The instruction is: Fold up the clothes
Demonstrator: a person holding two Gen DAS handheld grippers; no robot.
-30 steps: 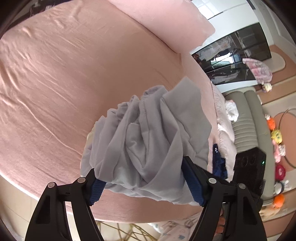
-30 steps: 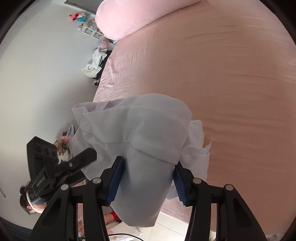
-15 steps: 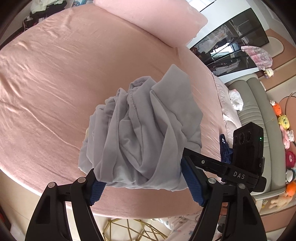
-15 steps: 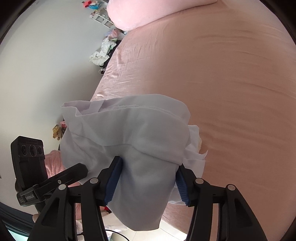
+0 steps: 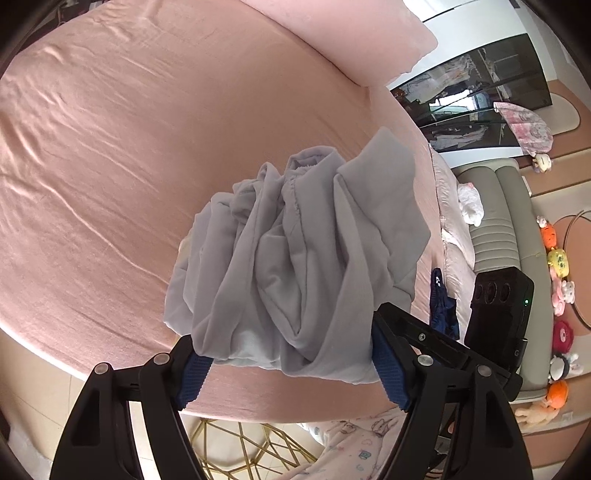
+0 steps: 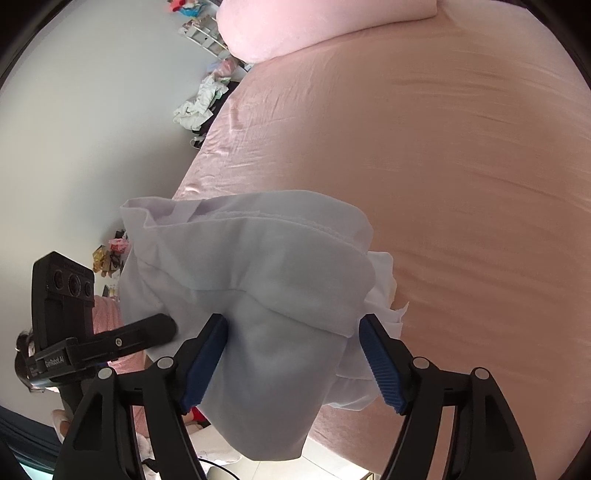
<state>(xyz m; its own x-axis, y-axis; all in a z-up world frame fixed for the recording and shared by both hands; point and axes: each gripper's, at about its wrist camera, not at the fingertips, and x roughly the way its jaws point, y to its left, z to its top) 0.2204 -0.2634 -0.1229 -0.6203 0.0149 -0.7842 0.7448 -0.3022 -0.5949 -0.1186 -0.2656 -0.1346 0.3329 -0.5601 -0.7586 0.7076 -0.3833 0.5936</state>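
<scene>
A crumpled light grey garment [image 5: 303, 251] hangs in a bundle above the near edge of the pink bed [image 5: 110, 155]. My left gripper [image 5: 284, 332] holds it with jaws wide, both blue pads pressed into the bunched cloth. In the right wrist view the same garment [image 6: 266, 273] lies between the jaws of my right gripper [image 6: 293, 321]. Those jaws are opening, and the right pad stands just off the fold. The left gripper's finger [image 6: 147, 332] touches the cloth from the left side.
A pink pillow [image 5: 351, 33] lies at the bed's far end. A grey sofa [image 5: 495, 236] with plush toys [image 5: 557, 258] stands to the right, and a dark blue cloth [image 5: 441, 306] hangs at the bed's edge. A gold wire frame [image 5: 251, 446] stands below. Clothes [image 6: 199, 103] are piled by the wall.
The right gripper's jaws have spread wider around the garment. The left gripper keeps its grip, and the bundle hangs in about the same place.
</scene>
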